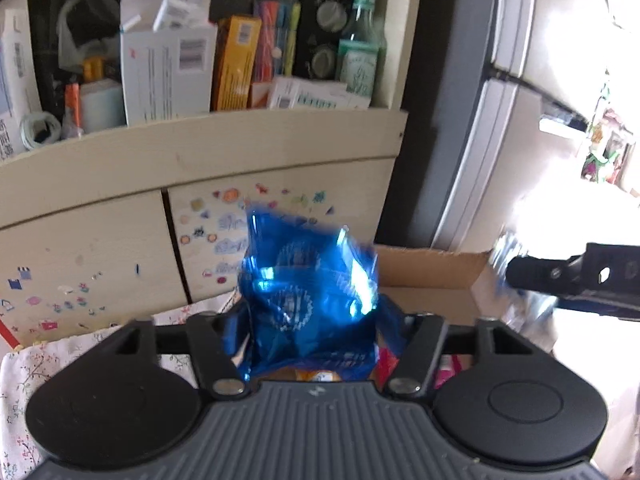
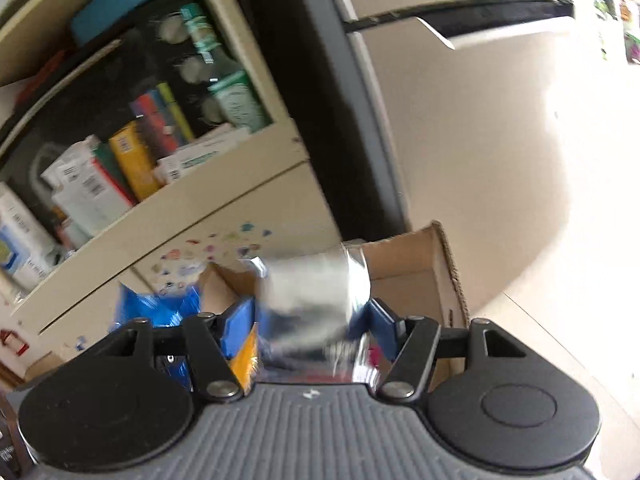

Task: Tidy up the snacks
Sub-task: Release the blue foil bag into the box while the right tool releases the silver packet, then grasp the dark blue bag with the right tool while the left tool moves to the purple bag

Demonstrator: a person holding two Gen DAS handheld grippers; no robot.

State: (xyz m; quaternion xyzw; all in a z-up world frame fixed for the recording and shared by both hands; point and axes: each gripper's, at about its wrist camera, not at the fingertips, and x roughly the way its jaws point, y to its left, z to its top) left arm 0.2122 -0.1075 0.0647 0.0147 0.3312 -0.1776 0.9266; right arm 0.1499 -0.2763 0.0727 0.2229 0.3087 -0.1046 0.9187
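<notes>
A crinkled blue foil snack bag (image 1: 308, 288) stands upright between the blue pads of my left gripper (image 1: 312, 328), over the open cardboard box (image 1: 432, 268). The jaws stand wide and the pads do not seem to press on it. In the right wrist view a silver foil snack bag (image 2: 312, 300) hangs blurred between the pads of my right gripper (image 2: 312, 320), with small gaps at its sides, above the same box (image 2: 420, 264). The blue bag (image 2: 160, 308) shows at the left there. The right gripper (image 1: 520, 276) and silver bag (image 1: 506, 254) also appear at the right of the left wrist view.
Orange and pink packets (image 1: 320, 376) lie in the box under the bags. Behind stands a beige cabinet with stickered doors (image 1: 224, 232) and a shelf of boxes and a bottle (image 1: 360, 40). A white refrigerator (image 2: 480, 140) is at the right and a floral cloth (image 1: 24, 380) at the left.
</notes>
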